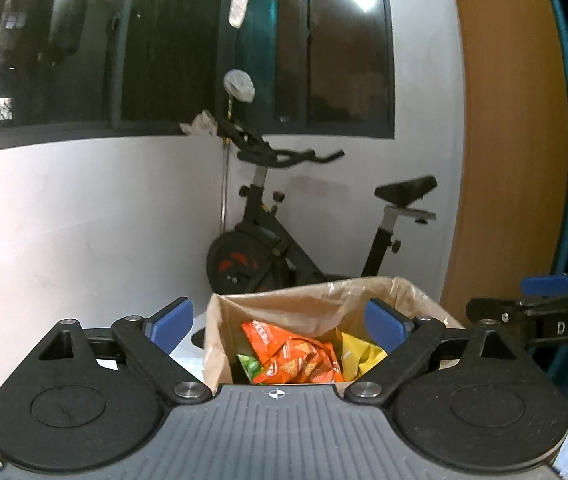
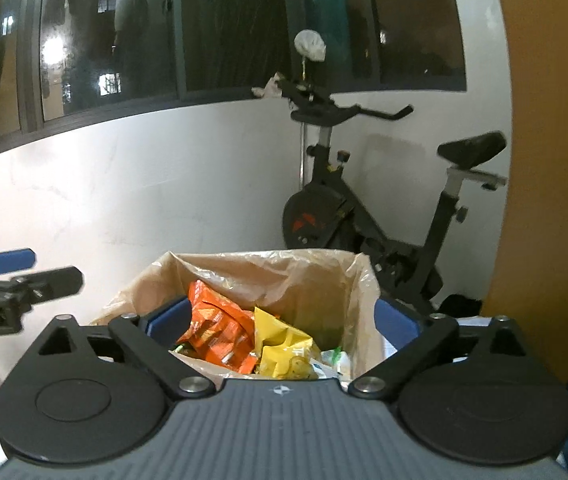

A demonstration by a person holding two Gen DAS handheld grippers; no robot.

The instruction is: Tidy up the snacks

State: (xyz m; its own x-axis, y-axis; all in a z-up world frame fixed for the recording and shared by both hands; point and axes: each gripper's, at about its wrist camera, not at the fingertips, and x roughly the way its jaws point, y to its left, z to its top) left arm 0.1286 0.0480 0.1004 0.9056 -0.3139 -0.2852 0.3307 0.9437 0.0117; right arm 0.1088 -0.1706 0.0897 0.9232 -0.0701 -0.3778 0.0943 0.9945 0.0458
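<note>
1. Left wrist view: the left gripper [image 1: 280,322], black-armed with blue pads, stands released, its jaws spread wide with nothing pressed between them.
2. Just beyond its pads [image 1: 174,324] sits an open brown cardboard box lined with a clear plastic bag [image 1: 323,300].
3. Inside the box lie an orange crinkled snack packet [image 1: 295,354], a yellow snack packet [image 1: 357,354] to its right and a green packet [image 1: 248,365] low at its left, all piled together.
4. At the right edge of this view the right gripper [image 1: 543,308] reaches in from the side, one blue pad and a black arm showing, clear of the box.
5. Behind the box a black exercise bike [image 1: 284,248] stands against a white wall [image 1: 84,220] under a dark window [image 1: 172,48]; a tan wooden panel [image 1: 507,120] rises at the right.
6. Right wrist view: the right gripper [image 2: 282,320] is also released, jaws wide apart and gripping nothing.
7. The lined cardboard box [image 2: 303,276] sits between and just past its blue pads [image 2: 395,322].
8. The orange packet [image 2: 220,332] lies at the left of the pile, the yellow packet [image 2: 284,348] touching it at the right, with pale and green wrappers [image 2: 333,360] lower right.
9. At the left edge the left gripper [image 2: 24,276] shows side-on, beside the box and not touching it.
10. The exercise bike [image 2: 363,220] stands behind the box to the right, by the wall [image 2: 124,200].
</note>
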